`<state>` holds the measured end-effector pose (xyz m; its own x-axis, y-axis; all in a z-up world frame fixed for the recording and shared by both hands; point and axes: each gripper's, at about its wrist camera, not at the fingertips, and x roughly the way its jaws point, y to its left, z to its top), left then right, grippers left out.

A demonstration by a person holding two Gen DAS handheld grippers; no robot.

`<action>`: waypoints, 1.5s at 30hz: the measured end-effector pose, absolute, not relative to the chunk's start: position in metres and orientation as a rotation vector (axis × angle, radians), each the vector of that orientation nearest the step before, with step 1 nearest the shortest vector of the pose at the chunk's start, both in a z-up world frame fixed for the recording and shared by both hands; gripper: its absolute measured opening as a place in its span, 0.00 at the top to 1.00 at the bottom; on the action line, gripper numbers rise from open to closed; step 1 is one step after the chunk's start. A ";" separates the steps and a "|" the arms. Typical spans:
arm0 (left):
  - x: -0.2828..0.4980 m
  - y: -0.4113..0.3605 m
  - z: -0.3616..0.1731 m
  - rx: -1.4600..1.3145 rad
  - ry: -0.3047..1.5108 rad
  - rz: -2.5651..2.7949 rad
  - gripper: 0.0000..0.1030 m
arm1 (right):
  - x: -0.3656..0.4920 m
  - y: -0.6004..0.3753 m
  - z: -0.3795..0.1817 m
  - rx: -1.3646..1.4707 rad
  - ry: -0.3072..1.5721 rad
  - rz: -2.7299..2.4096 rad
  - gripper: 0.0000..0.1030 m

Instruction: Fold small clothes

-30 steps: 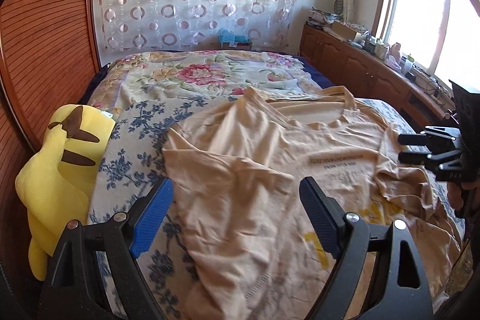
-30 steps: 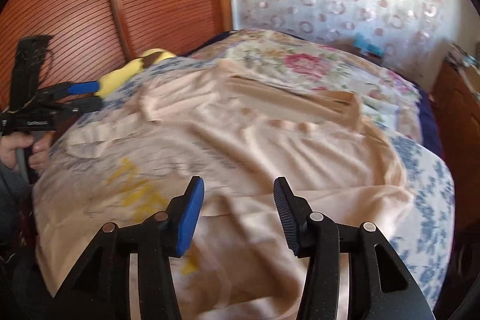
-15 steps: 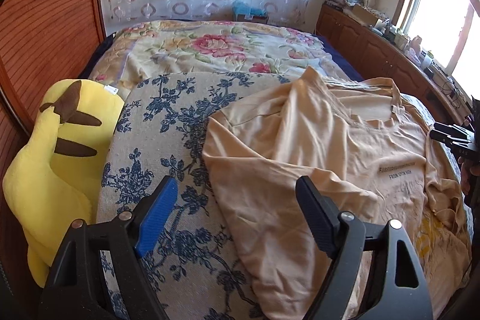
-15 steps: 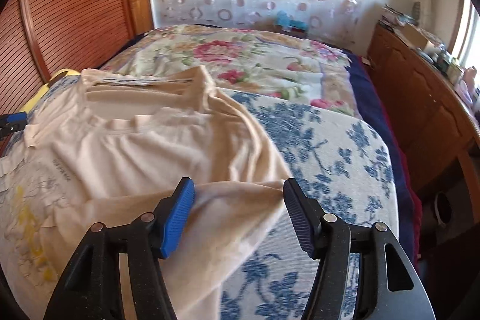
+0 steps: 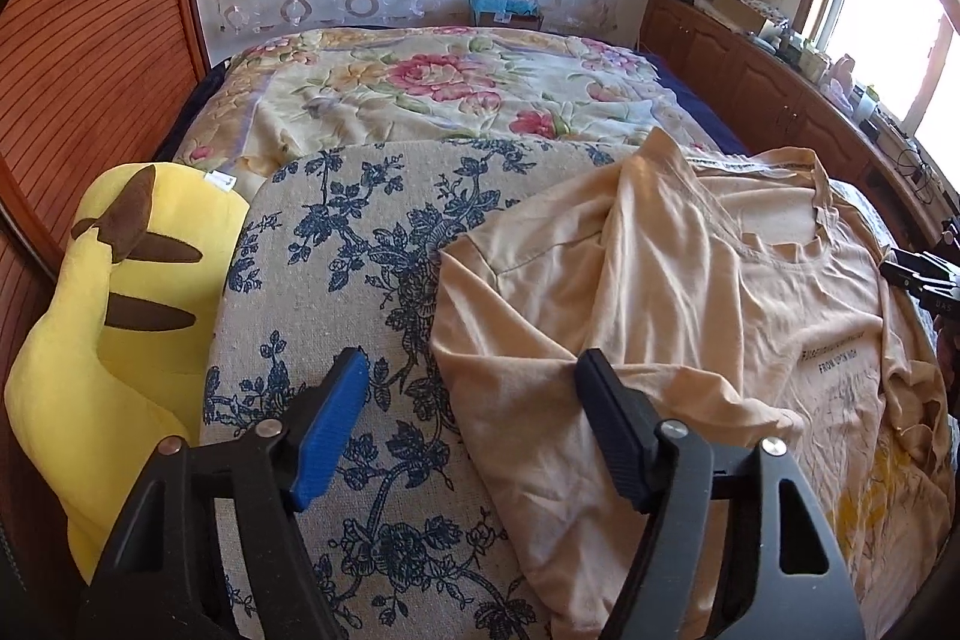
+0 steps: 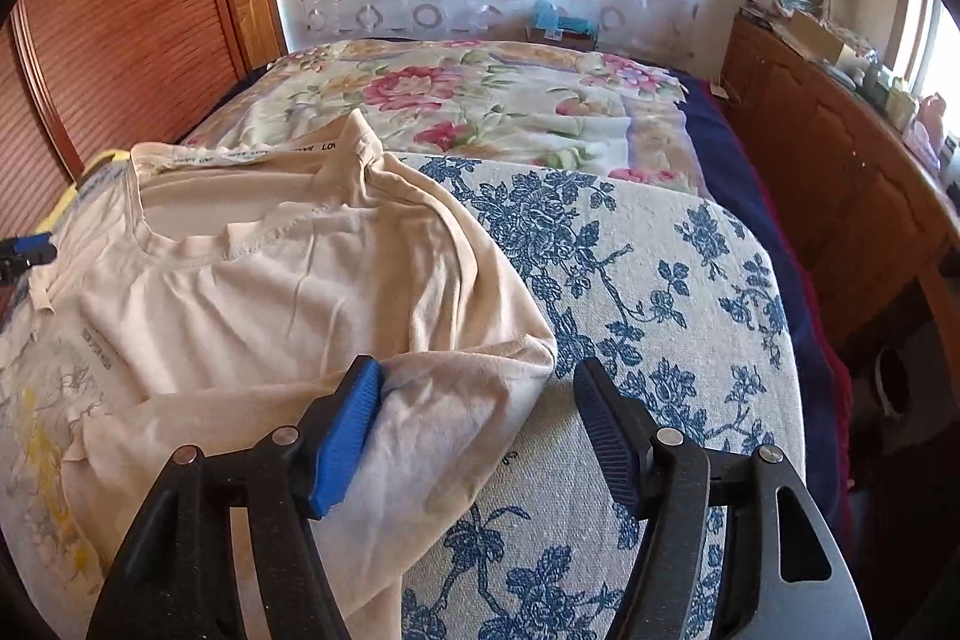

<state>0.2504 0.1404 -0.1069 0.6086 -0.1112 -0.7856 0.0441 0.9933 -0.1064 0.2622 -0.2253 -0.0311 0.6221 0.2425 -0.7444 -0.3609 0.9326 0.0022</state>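
Note:
A beige T-shirt [image 5: 690, 292] [image 6: 270, 304] lies face up and wrinkled on a blue-flowered cushion [image 5: 336, 292] [image 6: 660, 292] on the bed. My left gripper [image 5: 474, 370] hovers over the shirt's left sleeve edge. Its jaws are closing, with the sleeve hem between them and the pads not pressing on it. My right gripper [image 6: 477, 376] stands over the right sleeve. Its jaws are opening, and the sleeve end lies between them, not pinched. Each gripper shows at the other view's edge: the right gripper [image 5: 918, 274] and the left gripper [image 6: 24, 250].
A yellow plush toy [image 5: 114, 328] sits left of the cushion against the wooden panel wall. A flowered quilt [image 5: 450, 94] [image 6: 480, 100] covers the far bed. Wooden cabinets [image 5: 750, 64] [image 6: 840, 172] with clutter run along the right under the window.
Both grippers swung outward from the shirt's middle, the left to the left sleeve, the right to the right sleeve. The left jaws narrowed and the right jaws widened.

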 end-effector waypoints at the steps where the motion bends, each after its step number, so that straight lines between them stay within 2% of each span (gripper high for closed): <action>1: 0.251 0.140 -0.107 -0.077 0.912 -0.088 0.33 | 0.263 -0.226 -0.032 -0.155 0.828 0.353 0.33; 10: 0.253 0.138 -0.108 -0.055 0.913 -0.081 0.33 | 0.265 -0.228 -0.035 -0.164 0.816 0.358 0.32; 13: 0.253 0.137 -0.106 -0.049 0.907 -0.095 0.51 | 0.265 -0.228 -0.035 -0.165 0.816 0.358 0.32; 14: 0.254 0.136 -0.106 -0.048 0.907 -0.101 0.54 | 0.265 -0.228 -0.036 -0.166 0.816 0.358 0.32; 16: 0.256 0.134 -0.105 -0.043 0.911 -0.120 0.69 | 0.265 -0.228 -0.036 -0.171 0.816 0.362 0.34; 17: 0.257 0.132 -0.105 -0.042 0.914 -0.133 0.72 | 0.265 -0.227 -0.035 -0.175 0.814 0.373 0.37; 19: 0.258 0.128 -0.103 -0.040 0.921 -0.158 0.88 | 0.263 -0.222 -0.034 -0.188 0.809 0.407 0.57; 20: 0.258 0.126 -0.103 -0.045 0.924 -0.172 0.91 | 0.261 -0.219 -0.033 -0.199 0.809 0.425 0.64; 21: 0.258 0.125 -0.101 -0.049 0.922 -0.178 0.93 | 0.260 -0.217 -0.033 -0.203 0.810 0.451 0.80; 22: 0.257 0.122 -0.098 -0.045 0.916 -0.184 0.94 | 0.258 -0.215 -0.032 -0.208 0.814 0.473 0.89; 24: 0.253 0.119 -0.088 -0.038 0.883 -0.180 0.94 | 0.257 -0.211 -0.032 -0.237 0.811 0.477 0.90; 30: 0.225 0.112 -0.035 -0.045 0.736 -0.186 0.94 | 0.246 -0.220 0.003 -0.205 0.707 0.481 0.91; 37: 0.144 0.107 0.021 -0.028 0.579 -0.202 0.94 | 0.181 -0.249 0.062 -0.167 0.538 0.513 0.91; 45: 0.035 0.119 0.004 -0.069 0.568 -0.178 0.94 | 0.070 -0.307 0.052 -0.149 0.498 0.540 0.91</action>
<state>0.0352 0.1189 0.0041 0.8283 -0.1863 -0.5284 0.1483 0.9824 -0.1138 0.0697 -0.3071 0.0524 0.7426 0.4554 -0.4910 -0.5263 0.8503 -0.0073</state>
